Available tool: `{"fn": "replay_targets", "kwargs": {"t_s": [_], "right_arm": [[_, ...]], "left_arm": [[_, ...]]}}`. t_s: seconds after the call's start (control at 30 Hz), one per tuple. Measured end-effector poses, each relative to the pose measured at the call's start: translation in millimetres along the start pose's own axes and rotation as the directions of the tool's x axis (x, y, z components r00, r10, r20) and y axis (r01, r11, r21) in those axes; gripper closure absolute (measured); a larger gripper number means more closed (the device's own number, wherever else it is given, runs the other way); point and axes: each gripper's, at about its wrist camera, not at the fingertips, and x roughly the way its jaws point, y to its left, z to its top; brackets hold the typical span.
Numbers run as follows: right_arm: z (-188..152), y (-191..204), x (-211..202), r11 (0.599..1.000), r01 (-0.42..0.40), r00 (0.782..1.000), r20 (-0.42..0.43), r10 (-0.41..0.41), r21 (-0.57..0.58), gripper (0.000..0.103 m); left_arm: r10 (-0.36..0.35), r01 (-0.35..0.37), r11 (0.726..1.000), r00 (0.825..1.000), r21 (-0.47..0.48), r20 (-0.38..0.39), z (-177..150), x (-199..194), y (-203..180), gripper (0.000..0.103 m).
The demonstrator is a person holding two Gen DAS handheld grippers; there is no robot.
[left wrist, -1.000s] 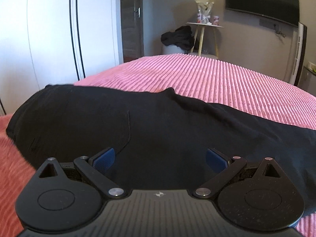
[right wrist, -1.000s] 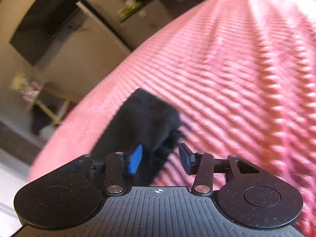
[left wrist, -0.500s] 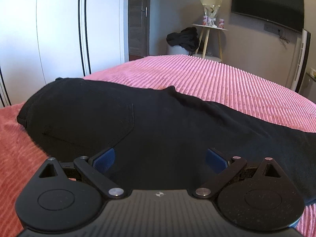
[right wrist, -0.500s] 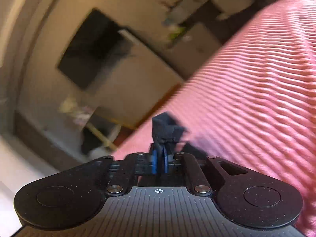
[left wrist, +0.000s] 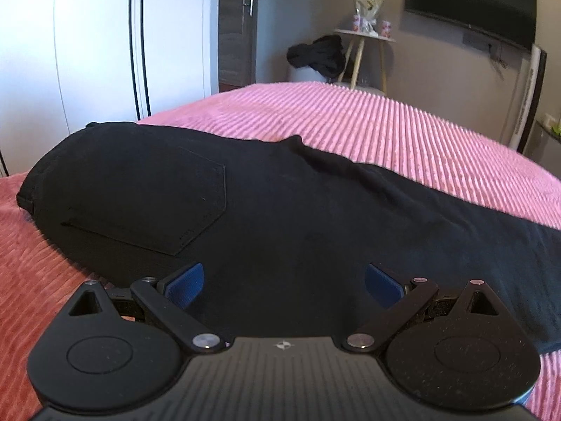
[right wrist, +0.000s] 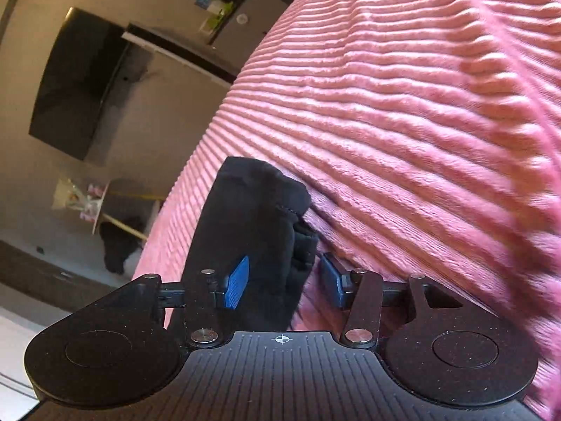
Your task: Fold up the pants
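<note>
Black pants (left wrist: 280,203) lie flat across the pink ribbed bedspread (left wrist: 385,129), waistband to the left and back pocket (left wrist: 157,196) facing up. My left gripper (left wrist: 284,280) hovers just over the seat of the pants, its jaws wide open and empty. In the right wrist view the bunched hem of a pant leg (right wrist: 252,210) sits between the blue pads of my right gripper (right wrist: 284,281). Its jaws stand apart: the left pad (right wrist: 238,282) is by the cloth, the right pad (right wrist: 331,280) a little off it. This view is rolled sideways.
White wardrobe doors (left wrist: 87,52) stand at the left past the bed. Behind the bed are a small side table (left wrist: 364,35) with a bouquet, a heap of dark clothing (left wrist: 315,56) and a wall TV (left wrist: 470,0). Pink bedspread (right wrist: 420,105) stretches beyond the hem.
Half a second ago the right pads were pinched on the raised hem; now they stand apart and the gripper is lower, near the bedspread. The left gripper has barely moved.
</note>
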Motion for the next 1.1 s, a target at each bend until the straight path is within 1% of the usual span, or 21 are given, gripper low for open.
{"fn": "replay_targets", "kwargs": {"t_s": [0.03, 0.07, 0.1, 0.17, 0.23, 0.33, 0.4, 0.47, 0.57, 0.63, 0.7, 0.73, 0.8, 0.83, 0.9, 0.93, 1.0, 1.07, 1.1], "right_arm": [[0, -2, 3, 1.000, -0.005, 1.000, 0.002, 0.005, 0.029, 0.060], [0, -4, 3, 0.999, -0.013, 1.000, 0.001, 0.013, 0.044, 0.070], [-1, -5, 3, 0.999, -0.027, 1.000, -0.007, 0.027, 0.046, 0.084], [-3, -7, 2, 0.998, -0.048, 0.999, -0.013, 0.049, 0.043, 0.085], [-3, -11, 3, 0.996, -0.062, 0.998, -0.008, 0.062, 0.058, 0.083], [-6, -24, 3, 0.984, -0.101, 0.995, 0.003, 0.102, 0.146, 0.082], [-5, -25, 3, 0.982, -0.101, 0.995, 0.001, 0.102, 0.162, 0.083], [-5, -16, 4, 0.991, -0.069, 0.998, -0.003, 0.070, 0.111, 0.085], [-6, 13, -1, 0.998, 0.016, 1.000, 0.014, -0.016, -0.053, 0.088], [-9, 34, -7, 0.987, 0.061, 0.998, 0.044, -0.055, -0.149, 0.089], [-15, 62, -17, 0.960, 0.099, 0.993, 0.094, -0.077, -0.262, 0.090], [-20, 78, -22, 0.938, 0.114, 0.989, 0.123, -0.077, -0.328, 0.090], [-37, 117, -34, 0.870, 0.130, 0.984, 0.170, -0.054, -0.476, 0.090], [-47, 136, -39, 0.830, 0.131, 0.982, 0.183, -0.036, -0.542, 0.090], [-77, 176, -49, 0.729, 0.115, 0.981, 0.191, 0.022, -0.675, 0.090], [-96, 196, -54, 0.670, 0.095, 0.982, 0.181, 0.059, -0.737, 0.090], [-131, 224, -60, 0.567, 0.050, 0.985, 0.136, 0.111, -0.822, 0.090], [-174, 245, -58, 0.474, -0.017, 0.989, 0.055, 0.137, -0.880, 0.090], [-194, 251, -54, 0.436, -0.052, 0.990, 0.009, 0.138, -0.898, 0.089]], "left_arm": [[0.011, -0.011, 1.000, 1.000, 0.002, -0.010, -1, 2, 0, 0.004], [0.020, -0.020, 1.000, 1.000, -0.003, -0.020, -1, 5, 1, 0.004], [0.026, -0.026, 1.000, 0.999, -0.012, -0.030, -1, 7, 3, 0.004], [0.030, -0.032, 0.999, 0.998, -0.039, -0.049, -2, 11, 7, 0.004], [0.034, -0.037, 0.998, 0.997, -0.052, -0.065, -2, 14, 10, 0.004], [0.043, -0.049, 0.997, 0.995, -0.057, -0.090, -4, 19, 12, 0.004], [0.049, -0.053, 0.997, 0.995, -0.051, -0.091, -4, 21, 12, 0.004], [0.056, -0.060, 0.998, 0.993, -0.036, -0.104, -4, 23, 10, 0.004], [0.064, -0.065, 0.998, 0.990, -0.002, -0.126, -5, 28, 7, 0.004], [0.062, -0.064, 0.998, 0.990, -0.006, -0.126, -5, 28, 8, 0.004], [0.055, -0.057, 0.998, 0.990, -0.015, -0.127, -4, 28, 9, 0.004], [0.050, -0.053, 0.998, 0.991, -0.018, -0.127, -4, 28, 10, 0.004], [0.041, -0.045, 0.999, 0.991, -0.028, -0.126, -4, 28, 12, 0.004], [0.037, -0.041, 0.999, 0.991, -0.034, -0.126, -3, 27, 13, 0.004], [0.025, -0.031, 0.998, 0.992, -0.052, -0.123, -3, 26, 14, 0.004], [0.017, -0.025, 0.997, 0.992, -0.066, -0.123, -2, 26, 16, 0.004], [-0.006, -0.007, 0.994, 0.993, -0.105, -0.119, 0, 24, 22, 0.004], [-0.029, 0.013, 0.990, 0.993, -0.140, -0.114, 2, 22, 28, 0.004], [-0.039, 0.021, 0.988, 0.993, -0.153, -0.111, 3, 21, 30, 0.004]]}}
